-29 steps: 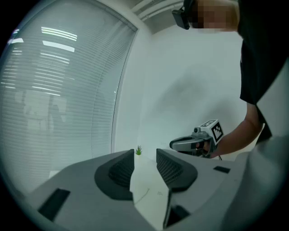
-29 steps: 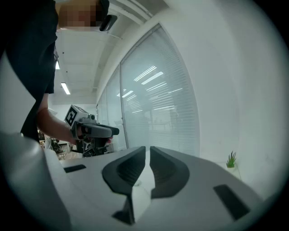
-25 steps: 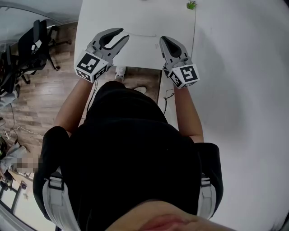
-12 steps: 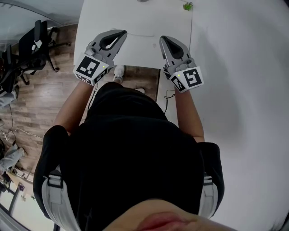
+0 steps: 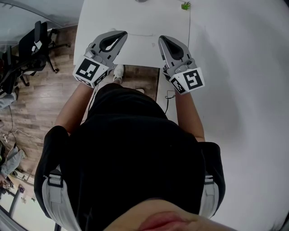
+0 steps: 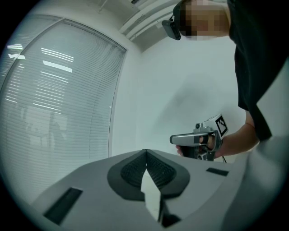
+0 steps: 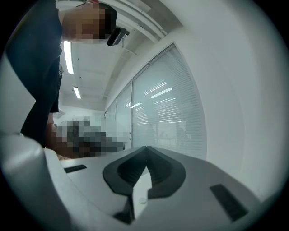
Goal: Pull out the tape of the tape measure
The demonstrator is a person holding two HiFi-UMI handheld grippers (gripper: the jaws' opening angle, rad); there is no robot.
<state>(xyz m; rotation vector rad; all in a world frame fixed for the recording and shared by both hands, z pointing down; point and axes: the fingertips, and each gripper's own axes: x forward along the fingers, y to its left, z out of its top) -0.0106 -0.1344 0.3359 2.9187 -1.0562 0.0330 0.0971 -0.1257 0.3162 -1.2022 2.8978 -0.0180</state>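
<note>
Head view shows left claw [image 5: 122, 34] and right claw [image 5: 162, 39] both fully closed.

We note a white bench [image 5: 140, 18] set against a plain white wall [image 6: 180, 81]. Left of the bench is a wood-plank floor [image 5: 40, 97]. Black office chairs [image 5: 38, 43] stand on it and a thin cable [image 5: 18, 131] trails across it. A small green plant [image 5: 185, 6] sits at the bench's far corner. Tall glazing carries horizontal blinds [image 6: 58, 113], with bright streaks on the glass. Ceiling strip lights [image 7: 68, 56] are lit.
</note>
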